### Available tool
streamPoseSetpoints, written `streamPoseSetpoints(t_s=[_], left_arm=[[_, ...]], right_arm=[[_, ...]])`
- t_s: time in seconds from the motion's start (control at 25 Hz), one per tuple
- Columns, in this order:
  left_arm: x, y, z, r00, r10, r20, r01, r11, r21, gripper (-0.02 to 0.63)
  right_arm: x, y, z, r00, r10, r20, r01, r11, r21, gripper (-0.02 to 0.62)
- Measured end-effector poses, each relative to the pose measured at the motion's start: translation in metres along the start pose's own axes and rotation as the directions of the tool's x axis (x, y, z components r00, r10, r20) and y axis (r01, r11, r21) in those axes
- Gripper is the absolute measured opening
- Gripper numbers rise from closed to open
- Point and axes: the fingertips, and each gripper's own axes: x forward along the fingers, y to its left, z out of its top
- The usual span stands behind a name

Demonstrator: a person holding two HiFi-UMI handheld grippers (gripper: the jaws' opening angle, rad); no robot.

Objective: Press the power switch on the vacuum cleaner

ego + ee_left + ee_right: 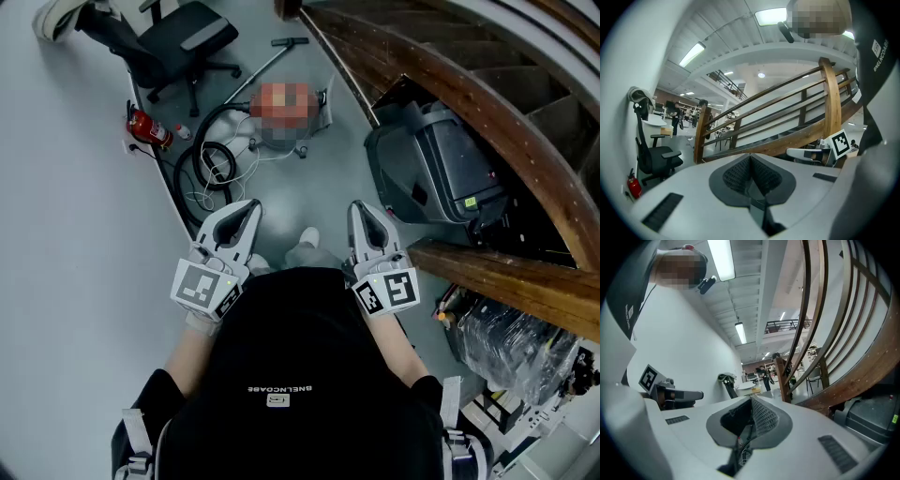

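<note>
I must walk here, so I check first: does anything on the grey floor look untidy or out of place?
Yes: a thin white cable lies in a loose tangle across the coiled black hose near the white wall. Feet could catch in it.

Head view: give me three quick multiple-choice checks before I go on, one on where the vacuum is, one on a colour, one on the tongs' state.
1. Where is the vacuum?
A. On the floor ahead of the person
B. On the stairs
C. On the chair

2. What colour is the extinguisher?
A. Blue
B. Red
C. Yellow

3. How are the left tongs and right tongs?
A. Both shut, empty
B. Both wide open
C. Left shut on a hose

Key: 1 A, in the head view it stands on the floor beyond both tips. 2 B, its body is red. 3 A, each gripper view shows the jaws meeting with nothing between them.
</note>
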Motion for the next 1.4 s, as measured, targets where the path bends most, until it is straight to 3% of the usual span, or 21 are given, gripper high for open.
streamPoseSetpoints(t_s=[0.24, 0.92, 1.16, 1.4], left_arm=[[0.03, -0.007, -0.003, 1.0, 0.012, -0.026, -0.012, 1.0, 0.003, 0.015], [0.147, -0.027, 0.006, 0.996, 0.064, -0.06, -0.061, 0.997, 0.046, 0.015], [0.184, 0.002, 0.011, 0.996, 0.062, -0.059, -0.06, 0.998, 0.035, 0.015], [0.228, 0.069, 0.024, 0.998, 0.024, -0.062, -0.023, 0.999, 0.026, 0.015]], right_arm=[[0.005, -0.029, 0.003, 1.0, 0.016, -0.001, -0.016, 1.0, 0.011, 0.028], [0.046, -0.113, 0.017, 0.983, 0.179, -0.044, -0.178, 0.984, 0.018, 0.029], [0.089, -0.126, 0.014, 0.974, 0.215, -0.076, -0.214, 0.977, 0.017, 0.029], [0.168, -0.14, 0.015, 0.976, 0.19, -0.104, -0.189, 0.982, 0.021, 0.029]])
